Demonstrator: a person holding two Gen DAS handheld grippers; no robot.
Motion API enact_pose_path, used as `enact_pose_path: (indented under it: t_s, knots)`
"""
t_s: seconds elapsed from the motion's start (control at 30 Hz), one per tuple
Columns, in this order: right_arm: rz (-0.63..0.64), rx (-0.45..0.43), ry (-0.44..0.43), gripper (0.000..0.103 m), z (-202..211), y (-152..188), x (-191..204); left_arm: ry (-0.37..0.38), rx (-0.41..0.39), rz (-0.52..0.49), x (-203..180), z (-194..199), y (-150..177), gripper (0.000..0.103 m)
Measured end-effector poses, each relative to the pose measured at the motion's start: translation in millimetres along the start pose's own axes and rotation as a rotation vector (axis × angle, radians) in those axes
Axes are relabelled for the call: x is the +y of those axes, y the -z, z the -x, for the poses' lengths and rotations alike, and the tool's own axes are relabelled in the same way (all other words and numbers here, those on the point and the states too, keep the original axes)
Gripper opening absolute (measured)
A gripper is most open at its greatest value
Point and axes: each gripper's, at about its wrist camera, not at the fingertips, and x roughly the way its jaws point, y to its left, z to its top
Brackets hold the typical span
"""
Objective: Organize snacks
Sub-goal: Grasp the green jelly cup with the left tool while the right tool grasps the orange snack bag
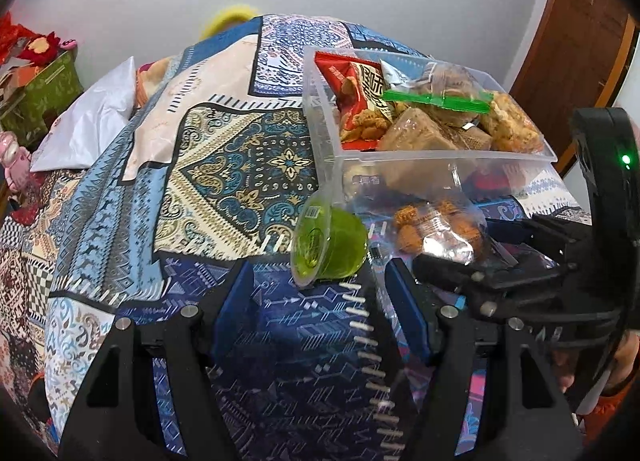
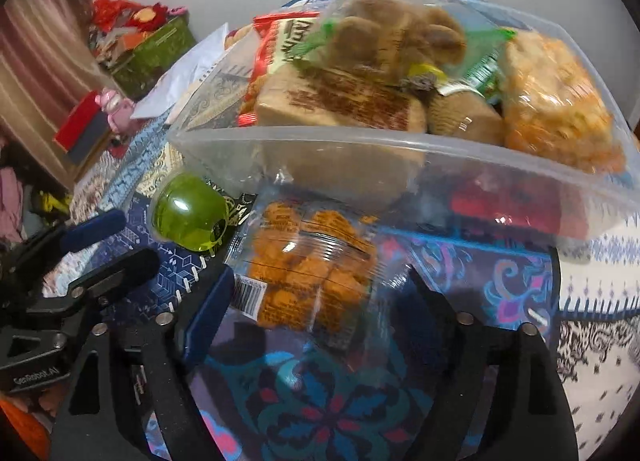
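Observation:
A clear plastic bin [image 1: 440,159] [image 2: 360,137] piled with snack packs stands on the patterned cloth. In front of it lie a green jelly cup [image 1: 328,245] [image 2: 188,213] on its side and a clear bag of orange snacks [image 1: 432,229] [image 2: 308,281]. My left gripper [image 1: 320,293] is open and low over the cloth, and the jelly cup lies just past its fingertips. My right gripper [image 2: 320,301] is open, its fingers standing on either side of the bag's near end. Each gripper shows in the other's view: right [image 1: 456,245], left [image 2: 108,245].
Inside the bin are a red pack [image 1: 352,93], a zip bag with a green strip [image 1: 440,99] and brown blocks. A green box [image 1: 44,89], a white bag [image 1: 92,129] and a pink toy [image 1: 16,165] sit far left. A wooden door [image 1: 580,41] is at the right.

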Motion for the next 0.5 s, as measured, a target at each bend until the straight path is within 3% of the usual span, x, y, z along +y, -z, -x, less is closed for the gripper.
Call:
enact_pose_path:
  t_s: [0.1, 0.17, 0.2, 0.4, 0.5]
  knots:
    - [0.013, -0.015, 0.013, 0.074, 1.6, 1.7, -0.8, 0.009, 0.006, 0.017, 0.4, -8.0, -3.9, 0.068]
    - [0.024, -0.027, -0.009, 0.057, 7.2, 3.5, -1.9, 0.019, 0.014, 0.034, 1.6, -14.3, -5.4, 0.068]
    - [0.022, -0.029, -0.019, 0.054, 8.9, 4.2, -3.5, 0.029, 0.016, 0.045, 1.9, -17.7, -5.7, 0.068]
    - [-0.003, -0.061, -0.049, 0.044, 24.1, 11.4, -17.6, 0.012, 0.037, 0.039, -5.8, -37.2, -8.5, 0.068]
    - [-0.009, -0.086, -0.036, 0.04, 35.9, 15.0, -22.1, -0.034, 0.032, 0.039, -8.0, -44.2, -11.9, 0.067]
